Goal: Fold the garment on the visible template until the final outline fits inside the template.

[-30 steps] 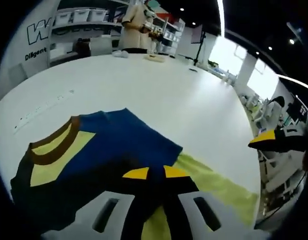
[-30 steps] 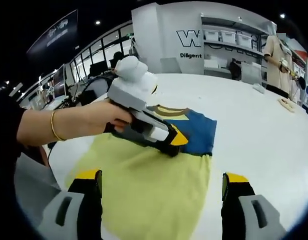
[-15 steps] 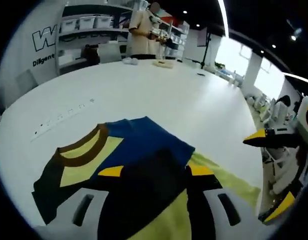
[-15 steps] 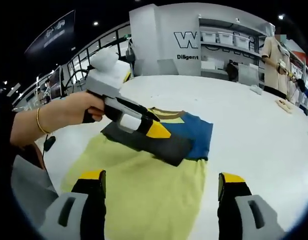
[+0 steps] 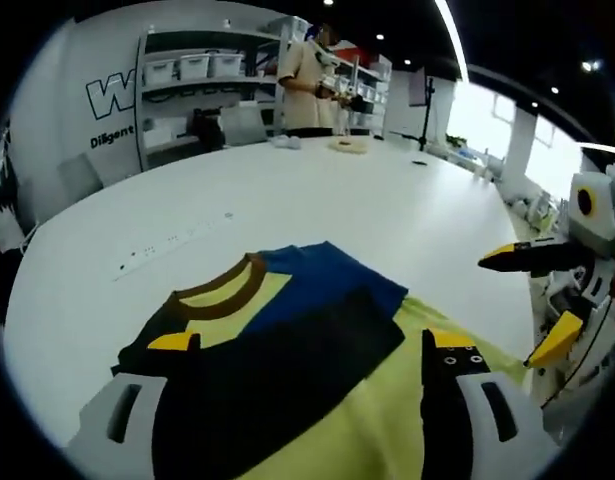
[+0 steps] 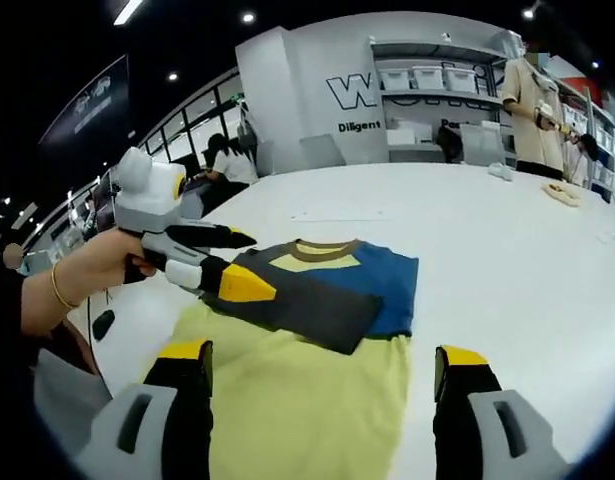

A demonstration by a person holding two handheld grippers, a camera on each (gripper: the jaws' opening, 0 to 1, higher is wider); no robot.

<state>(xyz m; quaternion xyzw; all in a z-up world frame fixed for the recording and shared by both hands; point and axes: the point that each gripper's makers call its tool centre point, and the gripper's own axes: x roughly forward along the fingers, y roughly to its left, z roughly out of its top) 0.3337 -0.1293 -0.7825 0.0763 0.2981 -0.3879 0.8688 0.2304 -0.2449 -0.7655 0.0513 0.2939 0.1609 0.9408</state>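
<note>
A T-shirt lies flat on the white table (image 5: pixel 387 200), with a yellow body (image 6: pixel 307 400), blue chest (image 6: pixel 389 280), brown collar (image 5: pixel 222 295) and a black sleeve (image 6: pixel 307 305) folded across its middle. My left gripper (image 5: pixel 312 342) hovers open over the black sleeve (image 5: pixel 287 370), touching nothing. In the right gripper view the left gripper (image 6: pixel 262 266) is held by a hand at the shirt's left edge, jaws apart. My right gripper (image 6: pixel 320 355) stands open above the yellow hem. In the left gripper view the right gripper (image 5: pixel 507 312) shows at the right, open, off the shirt.
A person (image 5: pixel 307 85) stands at the table's far side near small objects (image 5: pixel 347 145). A power strip (image 5: pixel 172 240) lies on the table beyond the collar. Shelves with bins (image 6: pixel 427 75) line the back wall. The table edge (image 5: pixel 522 300) runs close on the right.
My left gripper opened and let go of the black sleeve, then drew back toward the shirt's left side. The sleeve stays folded over the shirt. The right gripper stayed open.
</note>
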